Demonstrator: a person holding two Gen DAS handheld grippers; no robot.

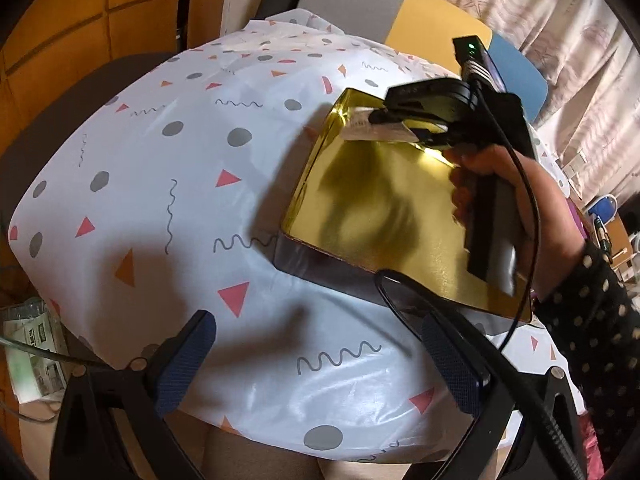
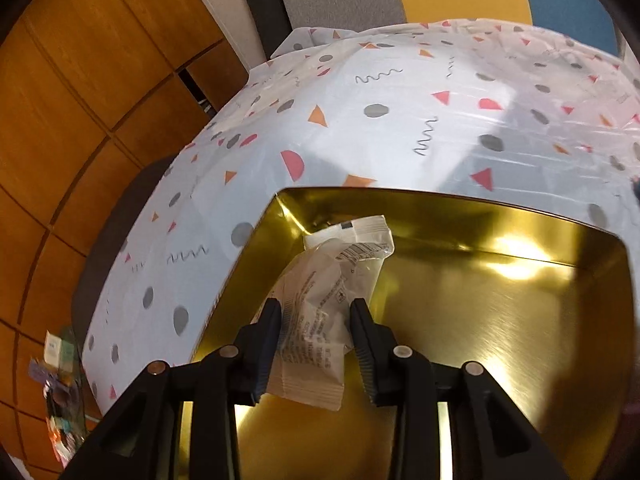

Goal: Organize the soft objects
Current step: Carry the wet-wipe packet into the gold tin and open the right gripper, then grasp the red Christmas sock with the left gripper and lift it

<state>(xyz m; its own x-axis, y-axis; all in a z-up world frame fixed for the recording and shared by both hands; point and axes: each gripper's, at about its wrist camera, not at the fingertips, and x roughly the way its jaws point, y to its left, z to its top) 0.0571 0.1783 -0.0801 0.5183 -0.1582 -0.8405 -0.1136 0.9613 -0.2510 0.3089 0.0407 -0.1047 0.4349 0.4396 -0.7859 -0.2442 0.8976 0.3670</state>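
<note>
A gold box (image 1: 384, 204) with a shiny inside stands on the patterned tablecloth (image 1: 168, 152); it also shows in the right wrist view (image 2: 500, 312). My right gripper (image 2: 316, 320) is shut on a crinkled white packet (image 2: 320, 312) and holds it over the box's far left corner. A second white packet (image 2: 360, 230) lies in that corner under it. In the left wrist view the right gripper (image 1: 400, 124) hangs over the box with the packet (image 1: 372, 126). My left gripper (image 1: 320, 360) is open and empty above the tablecloth, in front of the box.
The tablecloth (image 2: 360, 120) covers the whole table. Wooden panels (image 2: 80, 120) stand to the left. Chair backs in grey (image 1: 352, 0), yellow and blue are behind the table. A curtain (image 1: 560, 20) hangs at the right. Papers (image 1: 32, 352) lie on the floor at the left.
</note>
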